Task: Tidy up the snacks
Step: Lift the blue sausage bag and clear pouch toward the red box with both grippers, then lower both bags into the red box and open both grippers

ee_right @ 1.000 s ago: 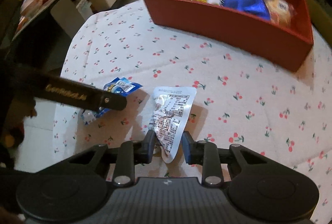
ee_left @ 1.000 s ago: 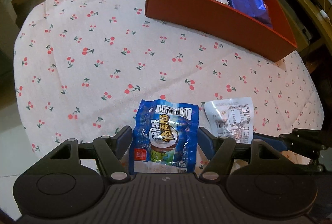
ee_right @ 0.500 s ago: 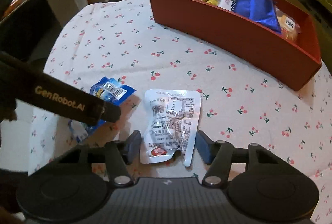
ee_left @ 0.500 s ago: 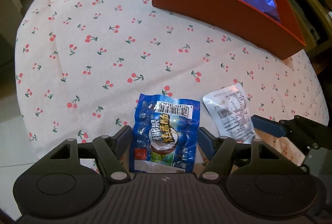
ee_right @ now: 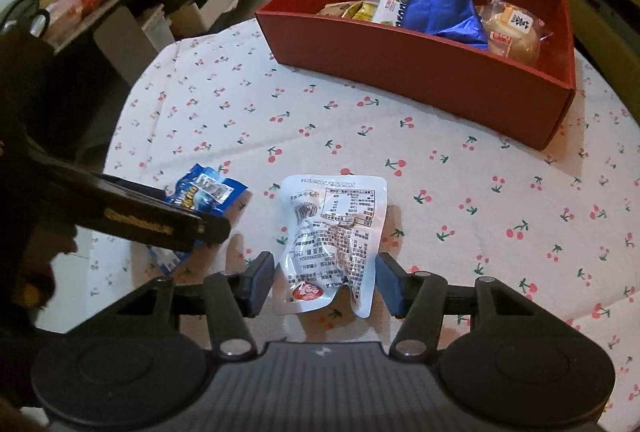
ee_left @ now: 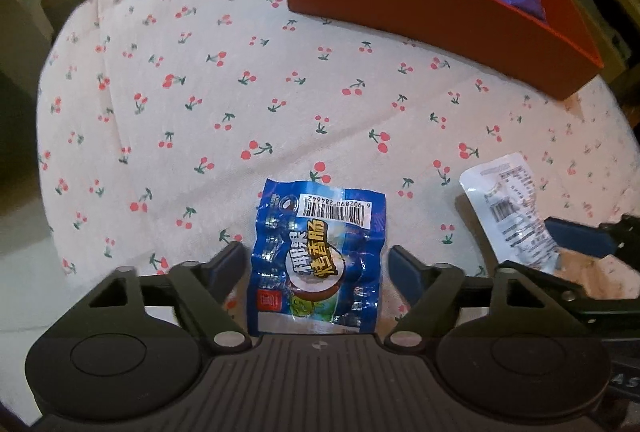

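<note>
Main risk: both packets are flat, slick film lying on soft cherry-print cloth over the tabletop (ee_left: pixel 248 72). If I close either hand-held gripper too shallow, the pads may pinch only a crinkled edge or grab the cloth too, and the packet could slip out on the way to the red box (ee_right: pixel 400 72). The box already holds several snacks on its right side, so a careless drop could land on top of them or catch the rim. My two tools also sit close together; the left one's arm crosses just beside the white packet, so they could bump if both lift at once.

Left hand-held gripper (ee_left: pixel 316 268): jaws apart, roughly half way, straddling the blue packet (ee_left: pixel 316 252). A gap shows on each side, so the pads don't touch it; nothing held. The blue packet lies flat, well short of the red box, toward me.

Right hand-held gripper (ee_right: pixel 322 280): jaws apart, a bit under half, either side of the white packet (ee_right: pixel 334 236). Its crumpled lower edge comes near the pads, but I see no pressing; not held. The white packet sits just right of the blue one, also well apart from the red box.
</note>
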The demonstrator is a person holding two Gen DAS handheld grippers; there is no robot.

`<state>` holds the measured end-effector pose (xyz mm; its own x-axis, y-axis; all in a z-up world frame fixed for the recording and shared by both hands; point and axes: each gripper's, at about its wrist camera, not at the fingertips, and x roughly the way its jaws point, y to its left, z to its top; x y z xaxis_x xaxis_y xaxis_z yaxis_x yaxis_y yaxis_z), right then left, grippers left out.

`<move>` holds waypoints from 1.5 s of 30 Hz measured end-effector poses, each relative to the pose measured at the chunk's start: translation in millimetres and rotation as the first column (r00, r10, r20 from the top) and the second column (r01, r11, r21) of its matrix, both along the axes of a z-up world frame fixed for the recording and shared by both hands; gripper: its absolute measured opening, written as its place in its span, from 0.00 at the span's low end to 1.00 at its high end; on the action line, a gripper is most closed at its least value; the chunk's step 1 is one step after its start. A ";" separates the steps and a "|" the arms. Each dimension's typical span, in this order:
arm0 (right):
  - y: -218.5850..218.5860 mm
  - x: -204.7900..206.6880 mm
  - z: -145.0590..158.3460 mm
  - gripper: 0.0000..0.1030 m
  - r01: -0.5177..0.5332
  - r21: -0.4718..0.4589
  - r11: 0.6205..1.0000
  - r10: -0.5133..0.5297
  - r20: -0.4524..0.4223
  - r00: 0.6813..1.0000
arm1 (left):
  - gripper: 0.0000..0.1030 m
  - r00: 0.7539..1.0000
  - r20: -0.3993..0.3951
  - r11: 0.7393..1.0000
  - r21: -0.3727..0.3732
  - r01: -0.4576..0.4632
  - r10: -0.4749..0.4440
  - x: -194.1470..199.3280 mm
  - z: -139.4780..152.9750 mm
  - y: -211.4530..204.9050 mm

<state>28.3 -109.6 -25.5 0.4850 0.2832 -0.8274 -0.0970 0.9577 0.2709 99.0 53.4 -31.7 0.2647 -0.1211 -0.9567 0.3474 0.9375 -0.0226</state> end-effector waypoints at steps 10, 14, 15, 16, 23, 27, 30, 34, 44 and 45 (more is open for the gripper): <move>-20.9 0.8 4.5 0.63 0.034 -0.004 0.999 -0.034 0.035 0.999 | 0.72 0.996 0.071 0.997 0.067 0.040 -0.045 -19.4 5.0 -26.8; -24.4 2.2 5.5 0.63 0.046 -0.026 0.999 -0.045 0.050 0.998 | 0.72 0.993 0.094 0.996 0.062 0.061 -0.067 -23.4 9.5 -39.5; -25.1 2.5 5.9 0.63 0.050 -0.028 0.998 -0.048 0.053 0.997 | 0.72 0.992 0.100 0.996 0.061 0.066 -0.072 -23.7 11.0 -42.6; -25.9 3.2 6.5 0.63 0.054 -0.031 0.998 -0.053 0.057 0.997 | 0.72 0.991 0.107 0.996 0.060 0.070 -0.076 -23.6 12.2 -45.7; -37.8 8.5 12.0 0.63 0.095 -0.030 0.995 -0.092 0.085 0.992 | 0.72 0.986 0.150 0.996 0.052 0.068 -0.076 -16.5 19.7 -56.4; -41.7 11.4 16.0 0.63 0.109 -0.029 0.994 -0.105 0.101 0.989 | 0.72 0.983 0.170 0.996 0.055 0.066 -0.075 -13.9 23.8 -61.0; -45.6 13.8 19.5 0.64 0.124 -0.021 0.992 -0.121 0.113 0.986 | 0.72 0.980 0.184 0.997 0.052 0.062 -0.070 -13.3 29.2 -64.5; -50.9 16.7 26.1 0.63 0.144 -0.010 0.990 -0.142 0.136 0.981 | 0.72 0.975 0.211 0.997 0.043 0.056 -0.064 -11.6 37.4 -68.4; -61.7 30.4 43.0 0.63 0.186 0.009 0.982 -0.184 0.192 0.964 | 0.71 0.959 0.281 0.999 0.028 0.038 -0.044 2.5 56.6 -79.3; -63.4 31.8 44.6 0.63 0.190 0.010 0.982 -0.188 0.198 0.962 | 0.71 0.956 0.290 0.999 0.029 0.037 -0.044 4.2 58.6 -81.1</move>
<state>60.0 -173.0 19.1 0.6830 0.1637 -0.7118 0.0355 0.9660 0.2562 103.2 -27.7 27.0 0.5273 -0.1161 -0.8417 0.3735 0.9215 0.1069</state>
